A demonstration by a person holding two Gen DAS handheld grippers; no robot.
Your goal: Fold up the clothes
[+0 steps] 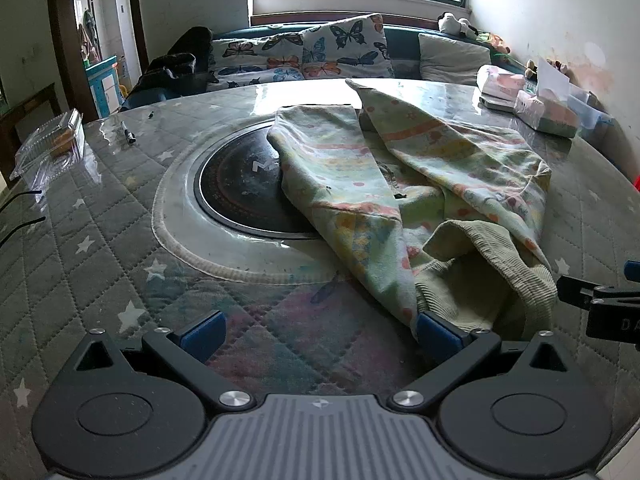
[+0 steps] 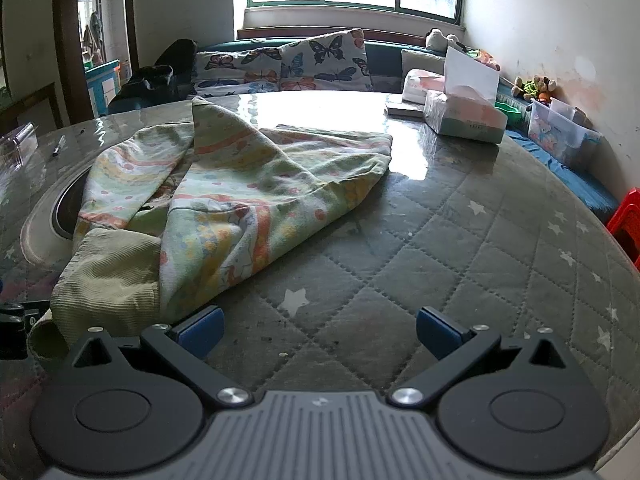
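Observation:
A pale green patterned garment [image 1: 384,184] lies crumpled on the round quilted table [image 1: 100,220], partly over a black hob set in the table's middle. Its ribbed green waistband [image 1: 492,276] faces me at the near edge. My left gripper [image 1: 320,334] is open, low over the table, its right blue pad next to the waistband. In the right wrist view the same garment [image 2: 224,200] lies to the left, its ribbed band [image 2: 108,276] close to the left pad. My right gripper [image 2: 318,330] is open over bare tablecloth. Part of it [image 1: 600,304] shows at the right of the left wrist view.
The black hob [image 1: 244,188] sits in a round recess. A pen [image 1: 129,135] and a clear plastic box [image 1: 52,144] lie at the left. Tissue packs [image 2: 464,116] and clear bins [image 2: 560,132] stand at the far right. A sofa with butterfly cushions [image 1: 320,52] is behind.

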